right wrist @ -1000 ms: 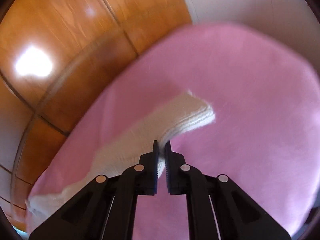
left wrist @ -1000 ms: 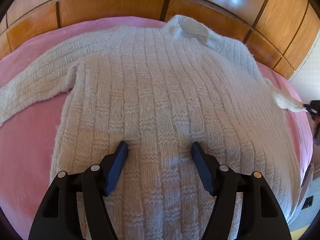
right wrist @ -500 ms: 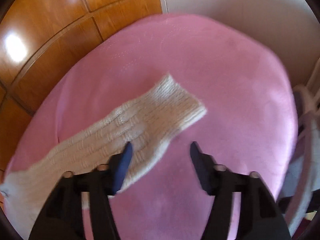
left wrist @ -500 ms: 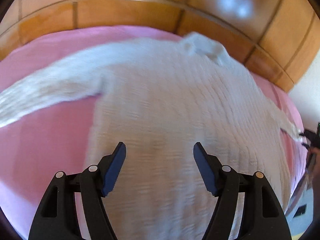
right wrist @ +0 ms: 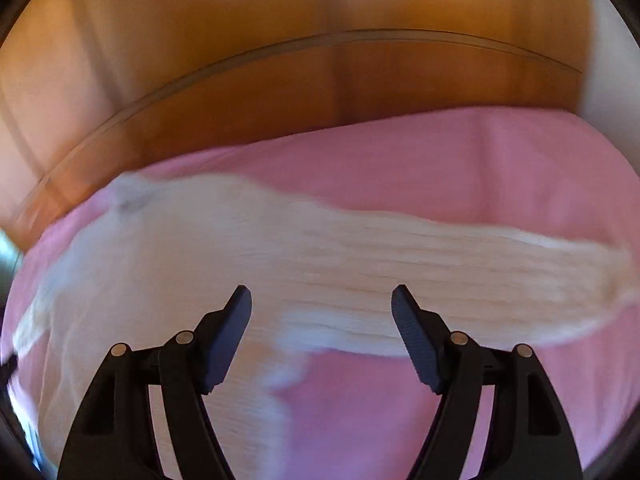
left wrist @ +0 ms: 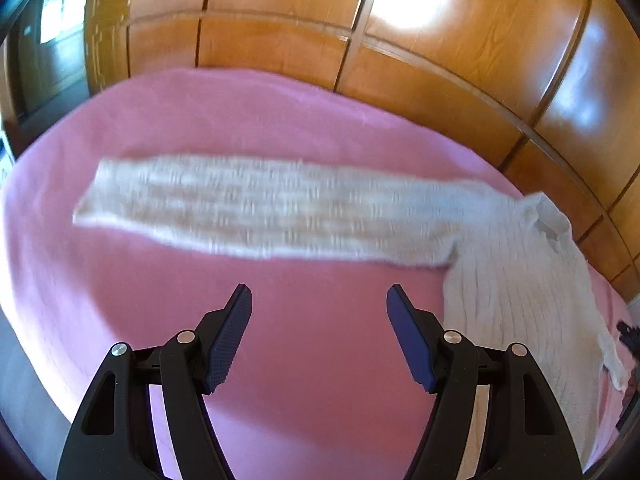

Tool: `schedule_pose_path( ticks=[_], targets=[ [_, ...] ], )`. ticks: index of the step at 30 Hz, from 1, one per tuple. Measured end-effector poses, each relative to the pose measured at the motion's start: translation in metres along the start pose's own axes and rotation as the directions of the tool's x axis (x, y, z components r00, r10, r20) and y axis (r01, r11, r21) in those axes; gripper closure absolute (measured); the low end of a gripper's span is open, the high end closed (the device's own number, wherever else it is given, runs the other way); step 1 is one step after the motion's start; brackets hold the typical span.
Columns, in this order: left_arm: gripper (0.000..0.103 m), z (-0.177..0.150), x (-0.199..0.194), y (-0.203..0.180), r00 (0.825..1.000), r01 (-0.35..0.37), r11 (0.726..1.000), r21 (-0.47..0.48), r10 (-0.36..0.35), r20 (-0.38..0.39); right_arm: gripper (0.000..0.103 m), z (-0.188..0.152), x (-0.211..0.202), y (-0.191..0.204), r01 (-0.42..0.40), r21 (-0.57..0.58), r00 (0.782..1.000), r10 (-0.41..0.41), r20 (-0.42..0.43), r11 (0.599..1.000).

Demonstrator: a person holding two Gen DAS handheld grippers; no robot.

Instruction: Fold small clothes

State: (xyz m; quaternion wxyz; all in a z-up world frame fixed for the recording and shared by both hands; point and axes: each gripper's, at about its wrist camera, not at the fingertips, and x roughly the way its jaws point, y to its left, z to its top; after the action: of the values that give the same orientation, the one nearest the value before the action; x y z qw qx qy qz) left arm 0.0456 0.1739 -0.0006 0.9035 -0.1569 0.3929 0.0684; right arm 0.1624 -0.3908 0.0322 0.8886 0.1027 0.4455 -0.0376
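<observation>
The white knitted sweater (left wrist: 520, 280) lies flat on the pink bedcover (left wrist: 320, 360), its collar toward the far wooden panelling (left wrist: 440, 80). In the left wrist view one sleeve (left wrist: 248, 208) stretches straight out to the left, smoothed along the cover; in the right wrist view the other sleeve (right wrist: 460, 276) runs out to the right the same way. Spreading both sleeves wide probably serves to flatten the garment so each can be folded inward cleanly. The left gripper (left wrist: 319, 336) hovers over bare cover near its sleeve, jaws apart and empty. The right gripper (right wrist: 321, 336) has just been opening its jaws; they stand wide with nothing between them, the sleeve lying beyond their tips. Folding proper looks not yet begun.
</observation>
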Motion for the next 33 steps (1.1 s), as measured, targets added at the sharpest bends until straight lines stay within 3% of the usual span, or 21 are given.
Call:
schedule_pose_path(
  ticks=[5,10,16,20,21,22,23,24,25,27,29,31,33],
  targets=[
    [0.034,0.040,0.015,-0.030,0.997,0.051,0.988,0.148,-0.059,0.046,0.031,0.044,0.045,0.052,-0.062,-0.106,0.998,0.059,-0.031,0.992],
    [0.034,0.099,0.063,-0.060,0.983,0.182,0.974,0.132,-0.184,0.007,0.031,0.079,0.068,0.091,-0.096,-0.162,0.995,0.093,-0.026,0.982],
    [0.034,0.141,0.139,-0.106,0.944,0.320,0.940,0.122,-0.305,-0.128,0.031,0.108,0.102,0.118,-0.078,-0.252,0.997,0.073,-0.030,0.965],
    [0.034,0.144,0.192,-0.137,0.897,0.397,0.913,0.097,-0.363,-0.252,0.033,0.117,0.130,0.119,-0.105,-0.244,0.993,0.087,-0.084,0.964],
    [0.040,0.142,0.205,-0.144,0.868,0.434,0.898,0.071,-0.395,-0.302,0.040,0.117,0.137,0.119,-0.103,-0.251,0.992,0.081,-0.095,0.963],
    [0.049,0.140,0.211,-0.148,0.852,0.450,0.891,0.063,-0.407,-0.329,0.049,0.116,0.144,0.120,-0.102,-0.258,0.991,0.075,-0.112,0.961],
    [0.072,0.134,0.218,-0.158,0.847,0.451,0.888,0.095,-0.391,-0.361,0.079,0.113,0.154,0.122,-0.097,-0.268,0.988,0.061,-0.140,0.959],
    [0.091,0.130,0.218,-0.165,0.857,0.442,0.886,0.142,-0.370,-0.359,0.094,0.110,0.158,0.122,-0.074,-0.279,0.989,0.035,-0.142,0.957],
    [0.096,0.124,0.213,-0.171,0.869,0.438,0.878,0.193,-0.359,-0.340,0.095,0.109,0.159,0.122,-0.062,-0.286,0.991,0.024,-0.132,0.956],
    [0.098,0.119,0.198,-0.176,0.895,0.419,0.870,0.259,-0.348,-0.280,0.098,0.113,0.158,0.121,-0.047,-0.273,0.996,0.025,-0.084,0.961],
    [0.098,0.121,0.183,-0.176,0.921,0.380,0.880,0.285,-0.334,-0.199,0.099,0.122,0.158,0.112,-0.024,-0.228,0.999,0.014,-0.042,0.973],
    [0.099,0.127,0.179,-0.179,0.960,0.278,0.907,0.317,-0.253,-0.116,0.103,0.132,0.167,0.105,0.064,-0.195,0.998,-0.065,0.001,0.979],
    [0.099,0.128,0.188,-0.188,0.979,0.201,0.911,0.360,-0.176,-0.100,0.103,0.138,0.192,0.097,0.063,-0.117,0.996,-0.070,-0.057,0.991]
  ],
)
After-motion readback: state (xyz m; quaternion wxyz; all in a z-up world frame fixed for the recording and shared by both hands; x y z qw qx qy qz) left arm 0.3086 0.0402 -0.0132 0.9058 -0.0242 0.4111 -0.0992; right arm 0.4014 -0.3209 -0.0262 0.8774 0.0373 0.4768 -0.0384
